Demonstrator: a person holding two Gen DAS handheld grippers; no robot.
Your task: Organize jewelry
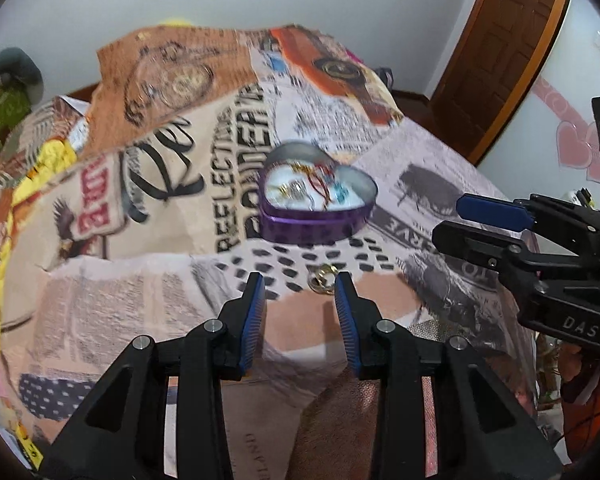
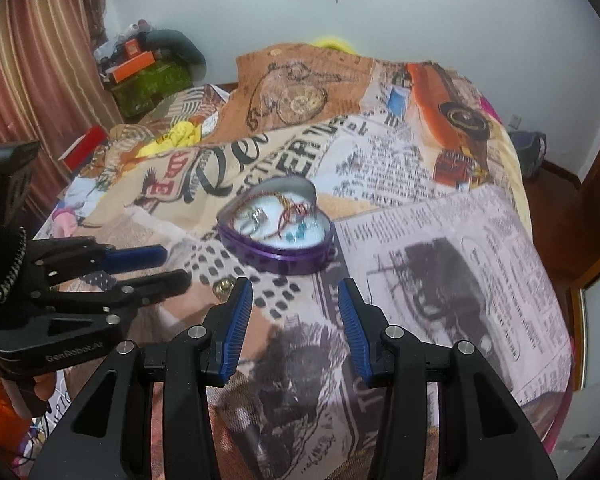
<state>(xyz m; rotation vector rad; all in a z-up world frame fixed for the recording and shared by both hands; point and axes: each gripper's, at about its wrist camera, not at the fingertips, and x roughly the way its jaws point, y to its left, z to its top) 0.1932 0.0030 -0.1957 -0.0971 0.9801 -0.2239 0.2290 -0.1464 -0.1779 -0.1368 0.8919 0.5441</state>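
A purple heart-shaped tin [image 1: 314, 222] lies open on the printed bedspread, also in the right wrist view [image 2: 276, 254]. It holds several pieces of jewelry [image 1: 304, 190] on a white lining: rings, red and gold strands, blue stones. A gold ring [image 1: 321, 278] lies on the spread in front of the tin, just ahead of my left gripper [image 1: 300, 280], which is open and empty. The ring shows in the right wrist view [image 2: 222, 286] too. My right gripper [image 2: 295, 288] is open and empty, near the tin's front; it shows in the left wrist view [image 1: 450, 218].
The bedspread [image 1: 140, 300] covers a bed with raised folds behind the tin. A cluttered green stand [image 2: 148, 80] and a curtain [image 2: 32, 80] are at far left. A wooden door [image 1: 500, 48] stands at right.
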